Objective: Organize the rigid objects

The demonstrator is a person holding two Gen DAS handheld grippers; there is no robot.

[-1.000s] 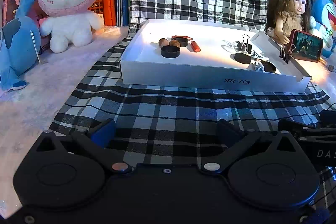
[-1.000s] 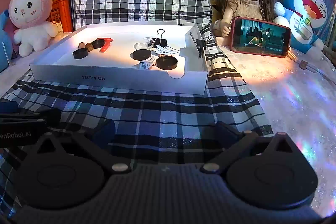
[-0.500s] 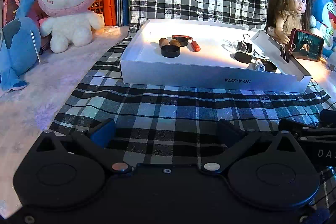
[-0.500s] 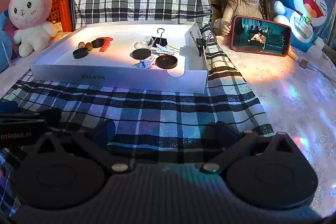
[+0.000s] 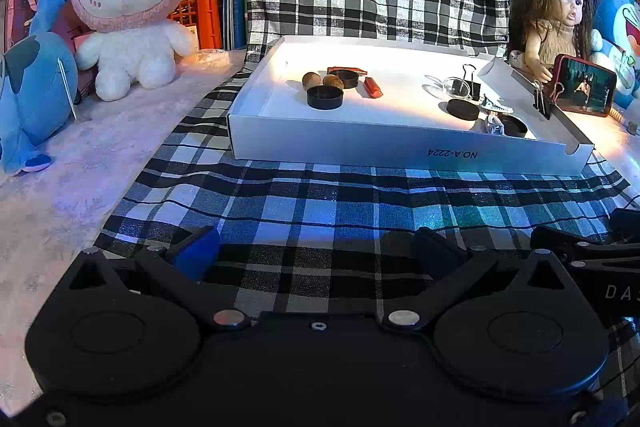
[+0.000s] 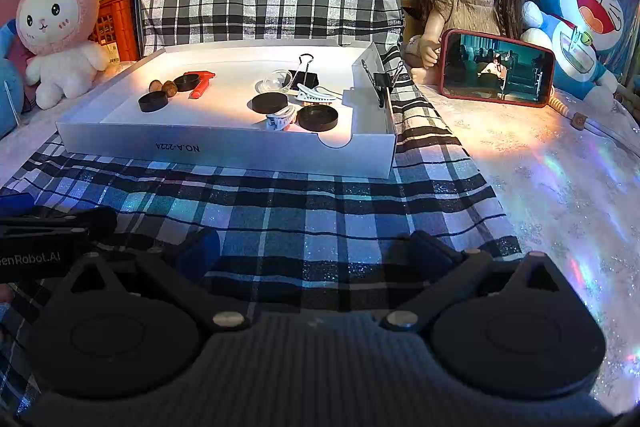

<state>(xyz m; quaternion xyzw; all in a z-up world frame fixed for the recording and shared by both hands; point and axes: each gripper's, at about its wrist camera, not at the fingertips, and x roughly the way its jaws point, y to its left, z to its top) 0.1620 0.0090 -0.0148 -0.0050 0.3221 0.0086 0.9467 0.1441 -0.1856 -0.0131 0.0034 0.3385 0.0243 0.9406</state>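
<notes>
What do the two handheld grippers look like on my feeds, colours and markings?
Both are matte black, with two round discs at the base and angled linkage arms on silver pivots. The left gripper has blue finger pads; white "enRobot.AI" lettering shows on its side in the right wrist view. The right gripper looks alike, its side lettered "DAS". No cables or sleeves visible.
</notes>
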